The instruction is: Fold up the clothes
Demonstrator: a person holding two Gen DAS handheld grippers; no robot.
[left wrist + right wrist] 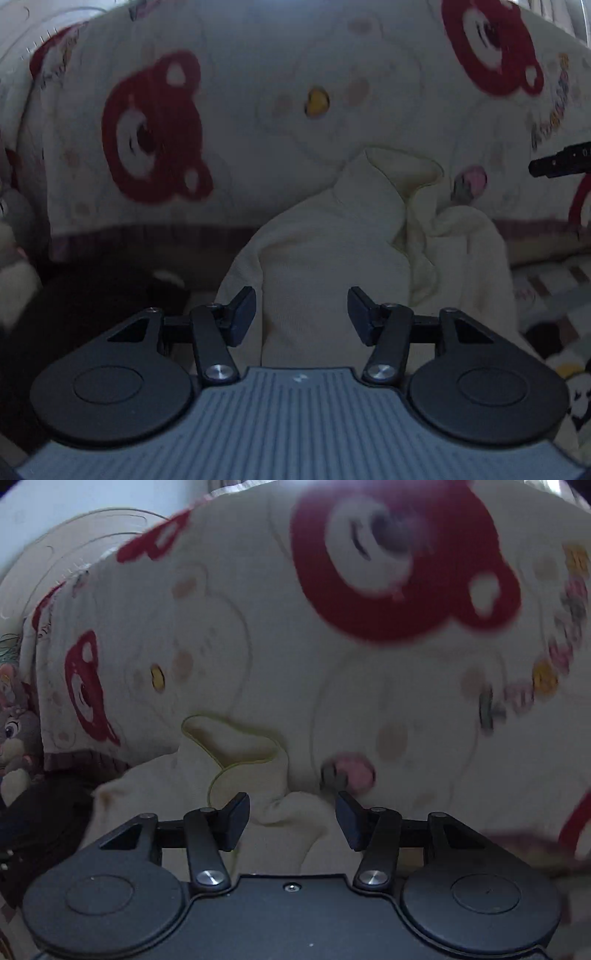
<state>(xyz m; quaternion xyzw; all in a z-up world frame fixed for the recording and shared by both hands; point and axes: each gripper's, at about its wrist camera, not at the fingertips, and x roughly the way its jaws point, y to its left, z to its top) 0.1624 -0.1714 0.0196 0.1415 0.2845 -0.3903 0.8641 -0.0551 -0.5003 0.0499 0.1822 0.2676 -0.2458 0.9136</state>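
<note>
Jaws parted on left gripper (301, 315) and right gripper (292, 821), nothing clamped. Cream garment (332, 251) seen at 12 o'clock, bear-print blanket (258, 74) behind.

The garment (332, 251) lies bunched before the blanket (258, 74), a plush toy (14, 738) at left.

— What lies behind?

— A white quilted blanket printed with large red bear faces (155, 129) drapes across the background, blurred. A small yellow heart-shaped patch (317, 101) sits on it, near pale bear outlines.

— And at the edges?

— From the right wrist view, a grey plush rabbit with big eyes (16, 734) sits at far left. From the left wrist view, a patchwork-patterned cover in muted squares (554, 291) shows lower right.
</note>
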